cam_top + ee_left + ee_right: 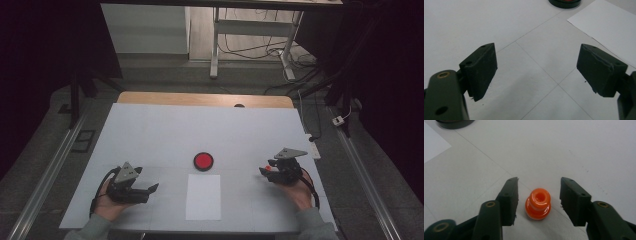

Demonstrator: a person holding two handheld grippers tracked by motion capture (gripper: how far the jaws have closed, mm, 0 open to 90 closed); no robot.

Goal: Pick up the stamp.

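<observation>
White tabletop (150,135): red-topped black disc (203,161), paper sheet (203,197) just before it. Left tool (150,190) wide, empty. Right tool (539,202) parted around small orange stopper (538,204), hollow top seen in right gripper view.

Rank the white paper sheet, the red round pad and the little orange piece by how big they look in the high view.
1. white paper sheet, clearly the largest.
2. red round pad, much smaller.
3. orange piece, a tiny speck at the right gripper.
</observation>
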